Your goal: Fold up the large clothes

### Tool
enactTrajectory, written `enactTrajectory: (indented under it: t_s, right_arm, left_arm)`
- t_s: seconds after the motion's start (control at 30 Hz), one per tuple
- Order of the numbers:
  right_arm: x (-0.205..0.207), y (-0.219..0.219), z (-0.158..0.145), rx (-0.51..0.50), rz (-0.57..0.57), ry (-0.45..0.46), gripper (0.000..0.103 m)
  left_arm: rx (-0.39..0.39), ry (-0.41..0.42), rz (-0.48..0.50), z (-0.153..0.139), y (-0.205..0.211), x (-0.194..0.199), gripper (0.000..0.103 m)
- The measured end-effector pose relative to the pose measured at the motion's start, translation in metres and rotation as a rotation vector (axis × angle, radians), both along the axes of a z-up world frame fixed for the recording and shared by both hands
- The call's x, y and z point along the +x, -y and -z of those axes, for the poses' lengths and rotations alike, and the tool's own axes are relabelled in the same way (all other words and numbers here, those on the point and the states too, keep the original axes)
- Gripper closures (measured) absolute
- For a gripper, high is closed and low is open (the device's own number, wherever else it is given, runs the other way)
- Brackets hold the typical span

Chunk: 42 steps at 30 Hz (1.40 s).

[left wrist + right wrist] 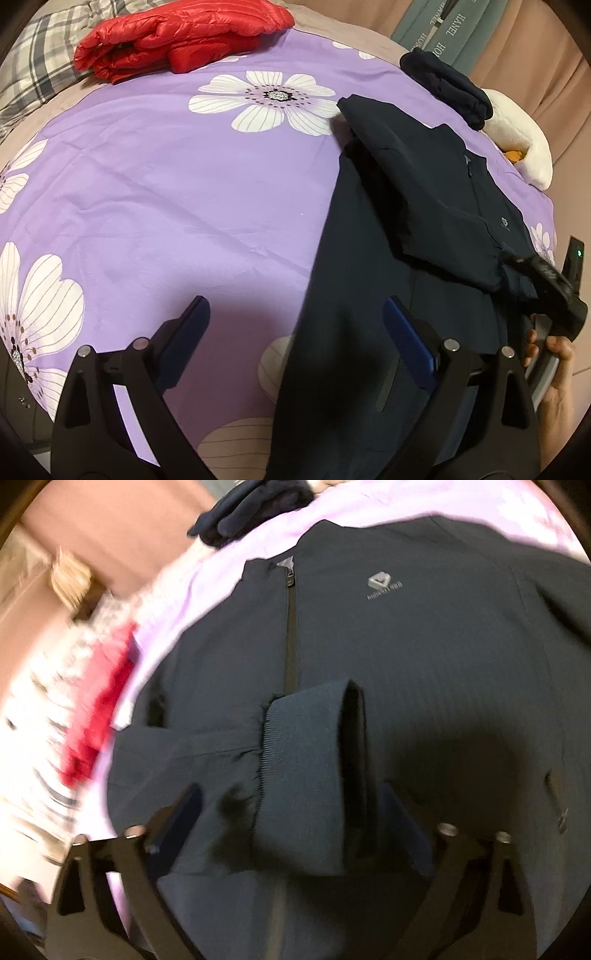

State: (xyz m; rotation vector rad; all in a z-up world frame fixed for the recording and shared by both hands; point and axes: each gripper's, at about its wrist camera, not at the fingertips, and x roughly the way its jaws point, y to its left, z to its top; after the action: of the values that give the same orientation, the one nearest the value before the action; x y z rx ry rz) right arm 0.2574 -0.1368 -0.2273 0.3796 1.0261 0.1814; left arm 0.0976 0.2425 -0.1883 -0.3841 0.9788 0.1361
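Note:
A dark navy zip jacket [424,229] lies front up on the purple flowered sheet [166,203], with one sleeve [399,173] folded across its chest. My left gripper [295,325] is open and hovers low over the jacket's left edge, with nothing pinched. In the right wrist view the jacket [424,646] fills the frame. The ribbed sleeve cuff [306,760] lies across the zip between the fingers of my right gripper [295,801]. The jaws stand apart, with a gap beside the cuff's open end. The right gripper [546,284] and the hand [554,354] holding it show at the jacket's right side.
A folded red puffer jacket [177,40] sits at the far edge of the bed by plaid bedding [37,70]. A folded dark garment [443,85] and a white plush toy [524,147] lie beyond the jacket's collar. The sheet spreads bare to the left.

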Motion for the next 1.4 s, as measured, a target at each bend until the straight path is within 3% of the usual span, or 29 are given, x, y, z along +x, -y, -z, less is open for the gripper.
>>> enactTrajectory:
  t_s: [0.03,0.07,0.23,0.5,0.67,0.8,0.97,1.07,1.27,1.4]
  right_arm:
    - [0.001,-0.003,0.000,-0.036,-0.020,0.001,0.053]
    - [0.003,-0.005,0.001,-0.043,-0.042,-0.010,0.063]
    - [-0.001,-0.002,-0.012,-0.066,-0.076,0.044,0.093]
    - [0.004,0.012,-0.090,-0.107,-0.062,0.258,0.094]
    - [0.009,0.059,-0.126,-0.090,0.079,0.346,0.094]
    - [0.009,0.105,-0.107,-0.116,0.204,0.285,0.095]
    - [0.010,0.139,-0.049,-0.171,0.221,0.115,0.095]
    - [0.010,0.144,-0.028,-0.151,0.229,0.073,0.095]
    - [0.011,0.136,-0.028,-0.165,0.199,0.085,0.095]
    - [0.014,0.134,-0.029,-0.171,0.172,0.099,0.095]
  left_arm:
    - [0.000,-0.002,0.000,0.000,0.001,0.000,0.007]
    - [-0.002,-0.005,0.002,0.001,0.002,0.001,0.007]
    - [-0.003,-0.011,0.012,0.003,0.006,0.003,0.007]
    - [-0.043,-0.010,0.014,0.003,0.006,0.006,0.007]
    - [-0.211,0.005,0.045,0.007,0.008,0.016,0.007]
    - [-0.246,0.009,0.079,0.008,0.020,0.026,0.007]
    - [-0.308,0.027,0.123,0.009,0.031,0.044,0.007]
    - [-0.399,0.044,0.135,0.011,0.028,0.064,0.007]
    - [-0.583,0.080,0.131,0.019,0.016,0.106,0.007]
    - [-0.650,0.073,0.138,0.027,0.019,0.139,0.007]
